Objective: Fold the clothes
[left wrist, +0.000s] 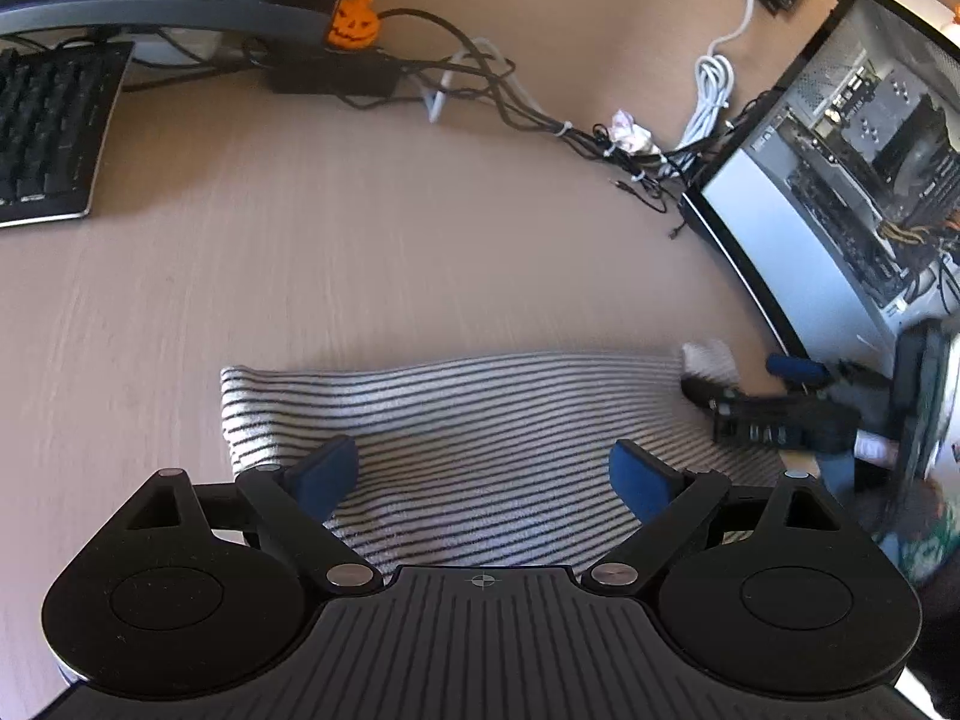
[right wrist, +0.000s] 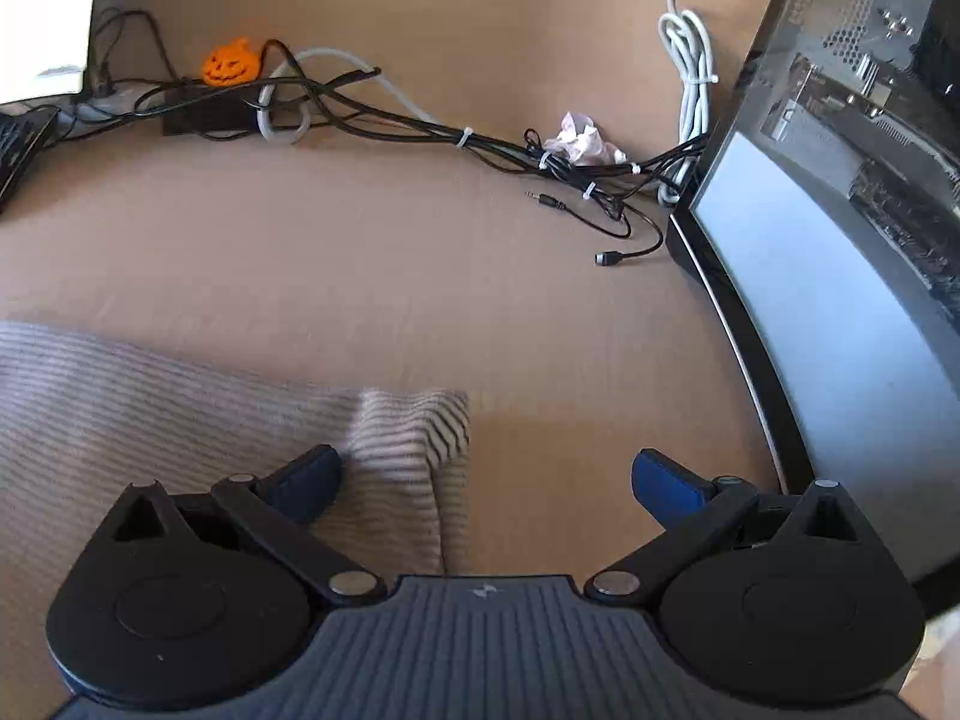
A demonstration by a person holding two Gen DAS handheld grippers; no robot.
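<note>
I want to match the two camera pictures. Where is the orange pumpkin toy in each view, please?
Left wrist view: the pumpkin toy is at the top, left of the middle, beside the monitor base.
Right wrist view: the pumpkin toy is in the upper left, behind the black cables.
Shared landmark: the crumpled tissue by the cable bundle, right of the pumpkin in both.

Left gripper [left wrist: 483, 477] hung wide open over striped garment [left wrist: 480, 414] near desk's [left wrist: 360, 252] front edge. Right gripper [left wrist: 720, 396] sat at cloth's right end. Keyboard [left wrist: 48, 126], pumpkin [left wrist: 353, 23] far back.
</note>
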